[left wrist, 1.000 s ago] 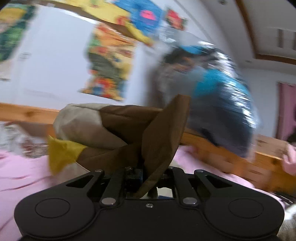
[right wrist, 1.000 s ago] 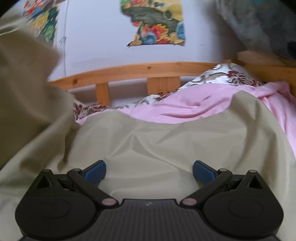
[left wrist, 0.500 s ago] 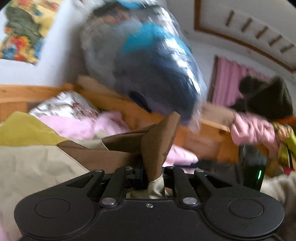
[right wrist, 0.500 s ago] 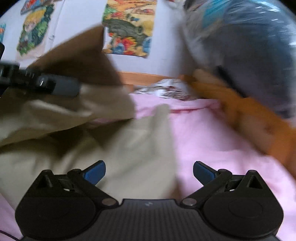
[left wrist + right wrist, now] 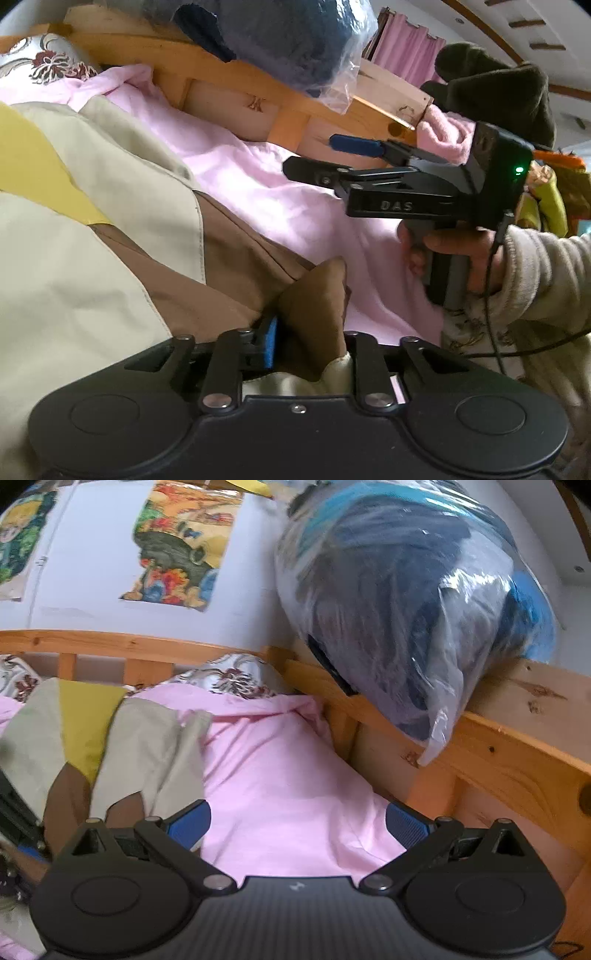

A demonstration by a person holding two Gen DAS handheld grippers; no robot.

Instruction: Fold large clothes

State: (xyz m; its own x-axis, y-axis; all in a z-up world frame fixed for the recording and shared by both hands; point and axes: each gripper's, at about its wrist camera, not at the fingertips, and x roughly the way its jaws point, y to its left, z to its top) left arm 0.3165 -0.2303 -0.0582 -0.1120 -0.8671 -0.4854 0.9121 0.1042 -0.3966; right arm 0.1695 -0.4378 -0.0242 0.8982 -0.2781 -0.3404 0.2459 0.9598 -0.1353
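Bagged bundle – atop bed rail

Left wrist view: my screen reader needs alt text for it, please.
The left gripper, its jaws opening, has a brown fold of a beige, brown and yellow garment between them, over a pink bedsheet. To the right, a hand holds the right gripper, empty, before a wooden bed frame.
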